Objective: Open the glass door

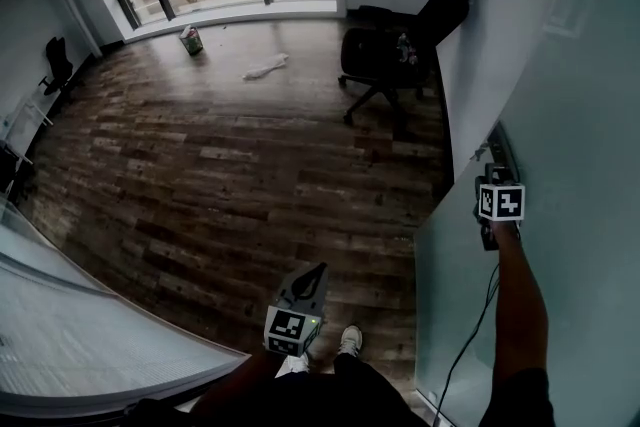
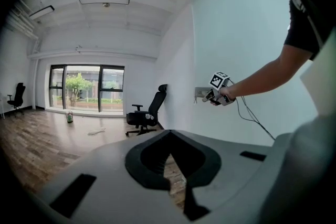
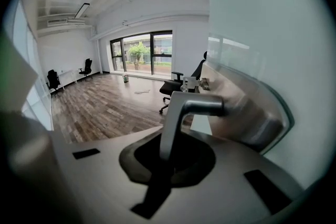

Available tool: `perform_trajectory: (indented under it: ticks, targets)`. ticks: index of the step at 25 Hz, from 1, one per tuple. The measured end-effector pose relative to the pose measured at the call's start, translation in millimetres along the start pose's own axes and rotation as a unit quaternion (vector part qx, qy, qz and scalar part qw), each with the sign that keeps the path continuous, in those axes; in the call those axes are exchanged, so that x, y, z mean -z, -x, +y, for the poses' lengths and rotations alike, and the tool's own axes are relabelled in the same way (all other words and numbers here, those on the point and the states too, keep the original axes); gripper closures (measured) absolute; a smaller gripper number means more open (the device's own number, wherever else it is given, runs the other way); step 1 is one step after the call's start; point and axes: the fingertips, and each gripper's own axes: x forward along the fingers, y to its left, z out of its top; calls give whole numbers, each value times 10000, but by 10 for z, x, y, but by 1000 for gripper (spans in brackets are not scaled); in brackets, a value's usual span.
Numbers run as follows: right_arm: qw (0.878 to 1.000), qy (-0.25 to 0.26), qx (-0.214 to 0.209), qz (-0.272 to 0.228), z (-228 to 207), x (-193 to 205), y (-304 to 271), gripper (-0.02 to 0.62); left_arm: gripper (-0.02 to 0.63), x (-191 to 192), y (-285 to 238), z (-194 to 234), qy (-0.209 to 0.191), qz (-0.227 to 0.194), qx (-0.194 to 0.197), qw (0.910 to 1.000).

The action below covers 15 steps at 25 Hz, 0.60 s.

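**Head view, left to right.** Left gripper [image 1: 316, 273]: low over the wooden floor [image 1: 200, 165], just ahead of the person's shoe [image 1: 349, 340]; its jaw tips meet, with nothing between them. Chair [image 1: 400, 45]: black, far across the room beside the white wall, well apart from both grippers. Right gripper [image 1: 490, 180]: held out on a bare forearm [image 1: 520, 295]; jaws clamped tight on the metal lever of the handle [image 3: 184, 113], which runs down between them. Door [image 1: 570, 215]: frosted glass pane at far right, carrying the handle near its edge, the pane's lower corner standing over the floor
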Motion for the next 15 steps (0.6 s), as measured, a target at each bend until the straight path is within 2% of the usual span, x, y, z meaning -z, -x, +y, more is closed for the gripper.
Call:
perform_trajectory:
  ticks: [8,11,13,15]
  targets:
    - [9973,-133,-332,636,-84,13,76,571,607,-18,70,104,-39,-1,-124,9999]
    - [9926,-213,-486,1092,-103,21,109,520,607,-30,107,100,-72,-26,-147,9999]
    - [9919,-206,-332,1210,-149,53,158,517,607,-25,166,92,-77,-41,-168,9998]
    - [9936,-157,-18,1117,-217,91,229,517,607,-5,235,82,-70,-48,-183,9998]
